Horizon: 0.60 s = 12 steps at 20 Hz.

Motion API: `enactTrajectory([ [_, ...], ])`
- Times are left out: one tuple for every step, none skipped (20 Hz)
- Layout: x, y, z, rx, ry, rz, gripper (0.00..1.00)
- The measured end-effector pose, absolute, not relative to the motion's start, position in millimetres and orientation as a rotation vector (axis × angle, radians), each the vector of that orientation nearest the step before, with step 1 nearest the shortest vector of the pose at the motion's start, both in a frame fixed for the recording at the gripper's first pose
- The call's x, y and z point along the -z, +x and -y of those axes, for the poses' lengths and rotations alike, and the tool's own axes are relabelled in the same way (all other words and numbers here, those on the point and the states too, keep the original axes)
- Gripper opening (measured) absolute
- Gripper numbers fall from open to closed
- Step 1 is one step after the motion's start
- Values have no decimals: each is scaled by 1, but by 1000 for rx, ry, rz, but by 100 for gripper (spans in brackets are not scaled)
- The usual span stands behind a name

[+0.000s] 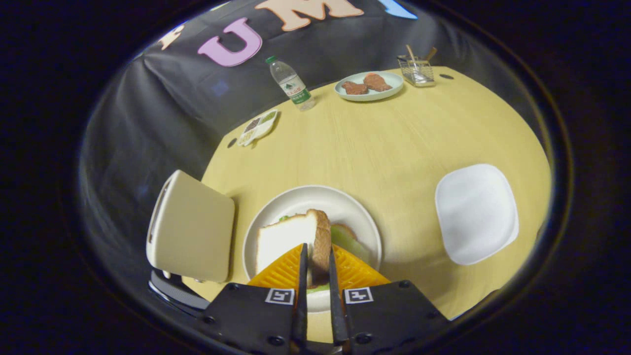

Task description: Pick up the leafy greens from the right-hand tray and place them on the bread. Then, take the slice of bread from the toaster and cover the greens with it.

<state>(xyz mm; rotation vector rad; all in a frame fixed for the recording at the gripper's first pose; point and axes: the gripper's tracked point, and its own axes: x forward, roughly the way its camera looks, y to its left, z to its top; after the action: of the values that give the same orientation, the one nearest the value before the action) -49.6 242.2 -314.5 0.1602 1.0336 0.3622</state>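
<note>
My gripper (318,249) is shut on a slice of bread (288,236), pinching its brown crust edge between both fingers. The slice is tilted, its white face turned toward the toaster, and it hangs low over the round white plate (300,197). Leafy greens (352,244) lie on the plate under and beside the slice, just right of my fingers, and a small green bit peeks out at the slice's far edge. A brown crust rim shows beneath the greens. The cream toaster (192,227) stands just left of the plate. The white square tray (475,212) on the right lies bare.
At the far side of the yellow table (394,143) stand a water bottle (292,84), a pale plate with brown meat pieces (368,85) and a wire basket of utensils (417,71). A small sectioned dish (257,127) sits near the table's far left edge.
</note>
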Motion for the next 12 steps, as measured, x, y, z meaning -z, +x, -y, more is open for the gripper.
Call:
enactTrajectory([
  [316,-49,-239,-353,122,-1022,34],
  [320,-46,-236,-351,81,-1019,39],
  [322,-50,-234,-346,57,-1017,45],
  [324,-50,-230,-338,25,-1012,50],
  [326,-48,-226,-327,-5,-1006,56],
  [325,-44,-222,-315,-28,-990,61],
  [322,-41,-218,-302,-44,-970,67],
  [318,-38,-214,-290,-55,-948,72],
  [313,-34,-211,-280,-57,-922,78],
  [307,-28,-206,-269,-58,-896,83],
  [300,-23,-199,-255,-64,-866,89],
  [291,-16,-192,-243,-70,-829,95],
])
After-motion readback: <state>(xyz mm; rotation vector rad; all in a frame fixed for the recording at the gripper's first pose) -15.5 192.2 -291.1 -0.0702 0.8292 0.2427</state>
